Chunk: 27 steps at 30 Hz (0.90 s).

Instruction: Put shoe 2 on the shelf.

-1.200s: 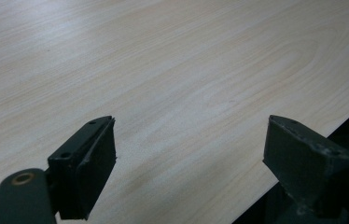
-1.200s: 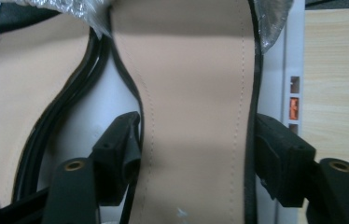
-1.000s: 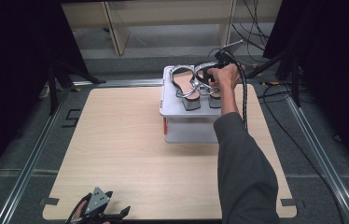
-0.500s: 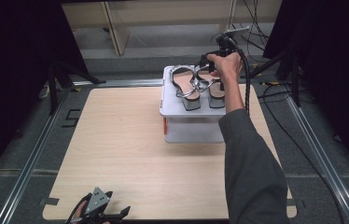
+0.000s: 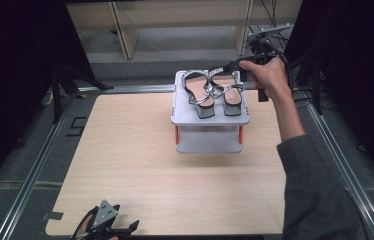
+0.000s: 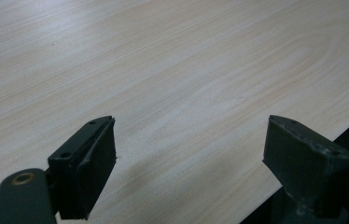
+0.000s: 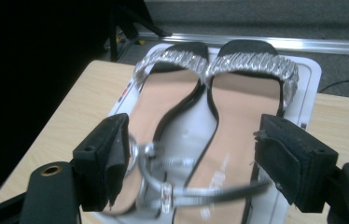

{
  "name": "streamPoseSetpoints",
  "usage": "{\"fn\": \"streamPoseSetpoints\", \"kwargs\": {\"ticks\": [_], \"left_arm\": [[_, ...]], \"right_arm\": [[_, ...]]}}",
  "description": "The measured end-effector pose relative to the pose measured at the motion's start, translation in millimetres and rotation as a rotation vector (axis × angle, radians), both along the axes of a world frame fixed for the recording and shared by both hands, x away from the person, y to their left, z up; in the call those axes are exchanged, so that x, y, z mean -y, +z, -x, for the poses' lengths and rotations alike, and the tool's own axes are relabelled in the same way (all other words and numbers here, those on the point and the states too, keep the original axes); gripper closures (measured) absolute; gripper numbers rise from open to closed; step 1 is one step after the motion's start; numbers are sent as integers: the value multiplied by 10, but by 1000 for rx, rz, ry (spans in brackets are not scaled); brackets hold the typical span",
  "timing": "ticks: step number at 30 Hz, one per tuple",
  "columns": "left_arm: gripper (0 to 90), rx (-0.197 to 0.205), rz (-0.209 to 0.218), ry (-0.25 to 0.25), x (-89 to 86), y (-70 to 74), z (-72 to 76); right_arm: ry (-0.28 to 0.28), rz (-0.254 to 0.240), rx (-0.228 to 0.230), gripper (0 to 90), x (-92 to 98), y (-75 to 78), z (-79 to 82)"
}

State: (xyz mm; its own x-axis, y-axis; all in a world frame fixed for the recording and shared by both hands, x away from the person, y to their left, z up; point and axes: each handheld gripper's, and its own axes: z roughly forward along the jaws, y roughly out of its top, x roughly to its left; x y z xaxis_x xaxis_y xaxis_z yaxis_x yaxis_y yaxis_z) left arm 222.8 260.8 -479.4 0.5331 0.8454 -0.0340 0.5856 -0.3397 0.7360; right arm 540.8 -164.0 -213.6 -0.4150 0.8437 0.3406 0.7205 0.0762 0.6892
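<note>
A pair of sandals (image 5: 212, 90) lies side by side on the top shelf of a small grey two-tier rack (image 5: 210, 119) toward the far edge of the pale wooden table (image 5: 140, 165); each has a tan insole edged in black, a glittering silver band (image 7: 252, 63) across the toe end, and thin silver ankle straps with a buckle (image 7: 165, 193), blurred up close; the right gripper (image 5: 245, 67), held in a hand (image 5: 270, 75) reaching from a dark sleeve (image 5: 315, 195), hovers just beside the rack's far right corner, its jaws spread wide with the sandals seen between them, gripping nothing; the left gripper (image 5: 106, 227) rests at the table's near edge, jaws likewise wide apart over bare wood; light wooden shelving (image 5: 120, 25) stands beyond the table.
</note>
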Motion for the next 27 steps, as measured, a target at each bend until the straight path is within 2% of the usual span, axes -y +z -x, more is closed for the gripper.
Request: {"fn": "streamPoseSetpoints", "kwargs": {"ticks": [1, 2, 3, 4, 5, 6, 7, 9, 10, 11, 12, 14, 15, 16, 17, 18, 19, 20, 21, 22, 23, 24, 25, 27], "left_arm": [[164, 0, -1, -1, 0, -1, 1], [164, -1, -2, -2, 0, -2, 3], [164, -7, -5, -6, -6, 1, 5], [164, -14, 2, -4, -9, 1, 9], [164, -6, 32, 7, 4, -6, 15], [164, -1, -4, -1, -15, 2, 5], [165, 0, -6, 3, -14, 2, 4], [164, -2, 18, -5, -6, 9, 3], [165, -4, 10, 6, -3, -7, -2], [164, -5, 29, 3, 6, 1, 6], [164, -6, 9, 3, -2, 0, 3], [164, -7, -1, 1, -9, 0, 1], [164, -11, 17, 1, -6, 4, 6], [164, -8, -14, -1, -21, 1, -5], [164, -11, -3, -2, -16, 6, -1], [165, -14, -10, -4, -18, 4, -2], [164, -9, -14, 3, -13, -3, -6], [164, -9, -14, 1, -13, 1, -4], [164, -14, -12, -3, -16, 6, -1], [164, -7, -11, 5, -12, -2, -4], [164, -13, 5, -1, -10, 7, 2], [164, -8, 23, 9, -1, 0, 3], [164, -9, 24, 9, -3, 1, 3], [164, -8, 23, 10, -2, -1, 2]], "right_arm": [[10, 9, 7, 264, 28, -17, 65], [-1, 9, -16, 265, 30, -10, 124], [17, 9, 15, 271, 73, -32, 165], [18, 12, 14, 272, 99, -39, 227], [28, 10, 20, 271, 124, -55, 285], [37, 9, 35, 271, 146, -74, 343], [43, 11, 45, 271, 172, -92, 423], [70, 14, 73, 271, 209, -132, 525], [89, 21, 71, 270, 231, -156, 579], [94, 19, 69, 269, 244, -175, 619], [104, 20, 72, 270, 274, -206, 680], [109, 17, 78, 269, 315, -259, 774], [111, 19, 77, 269, 334, -289, 821], [121, 24, 79, 269, 352, -326, 861], [119, 23, 70, 269, 368, -359, 924], [140, 37, 87, 269, 400, -388, 952], [141, 19, 78, 268, 407, -418, 996], [147, 39, 89, 266, 432, -433, 1020], [144, 17, 77, 264, 435, -463, 1064], [158, 32, 88, 261, 464, -497, 1100], [156, 15, 74, 260, 465, -518, 1137], [175, 22, 89, 259, 489, -551, 1164], [166, 20, 81, 258, 497, -592, 1219], [182, 37, 90, 253, 515, -683, 1286]]}}
